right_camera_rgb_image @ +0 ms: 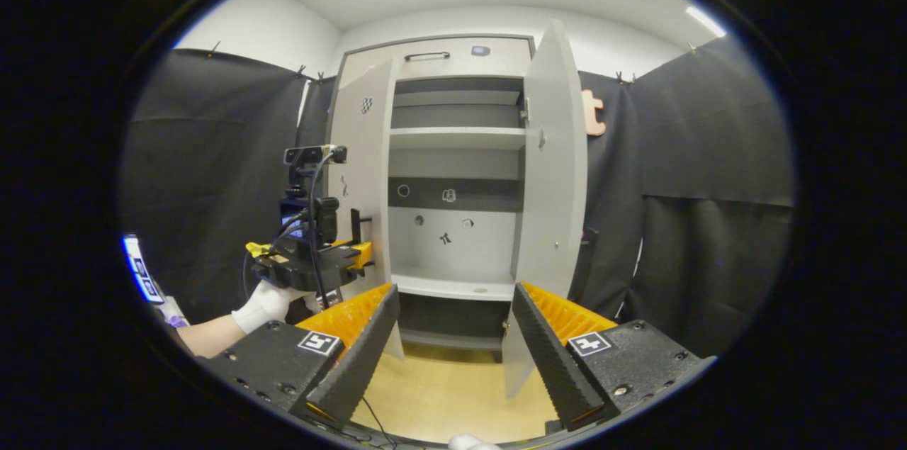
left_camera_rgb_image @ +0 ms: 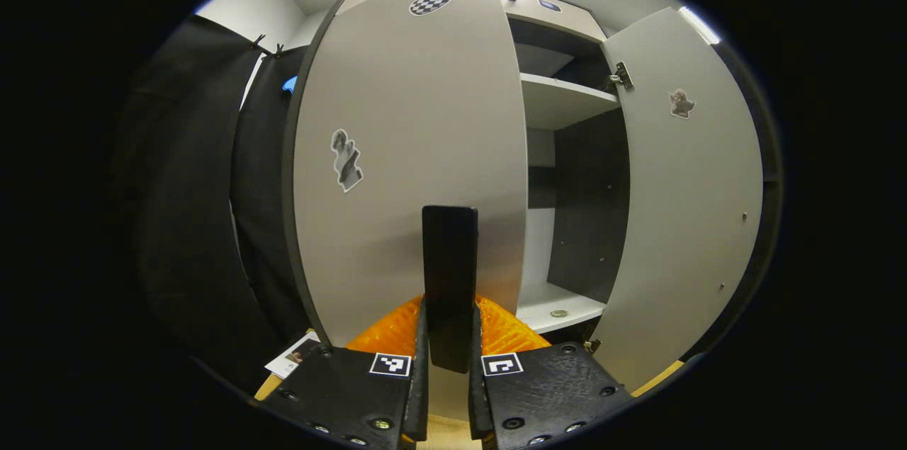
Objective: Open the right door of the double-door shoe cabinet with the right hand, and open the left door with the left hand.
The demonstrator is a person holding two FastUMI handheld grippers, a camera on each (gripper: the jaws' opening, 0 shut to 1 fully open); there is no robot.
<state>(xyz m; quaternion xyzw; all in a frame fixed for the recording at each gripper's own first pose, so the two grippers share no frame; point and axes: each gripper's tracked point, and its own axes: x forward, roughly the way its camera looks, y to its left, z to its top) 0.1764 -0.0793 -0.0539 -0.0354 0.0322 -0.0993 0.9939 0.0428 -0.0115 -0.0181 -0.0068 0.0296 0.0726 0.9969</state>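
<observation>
My left tongs (left_camera_rgb_image: 449, 336) are pressed on the dark handle (left_camera_rgb_image: 449, 280) of the shoe cabinet's left door (left_camera_rgb_image: 411, 152), both fingers clamping its sides. That door is swung partway out from the cabinet (right_camera_rgb_image: 457, 53), its face toward me with a checkered sticker (left_camera_rgb_image: 430, 4) near its top and a grey sticker (left_camera_rgb_image: 346, 161) at mid-height. The right door (left_camera_rgb_image: 684, 209) stands wide open on the cabinet's other side. Between the doors the cabinet's inside shows a white upper shelf (left_camera_rgb_image: 563, 99) and a lower shelf (left_camera_rgb_image: 556, 308) with a small round thing on it.

My right tongs (right_camera_rgb_image: 453, 347) are spread wide and pinch nothing, held back from the cabinet above the wooden floor (right_camera_rgb_image: 453, 393). In the right gripper view my gloved left hand (right_camera_rgb_image: 263, 305) holds the left tongs at the left door.
</observation>
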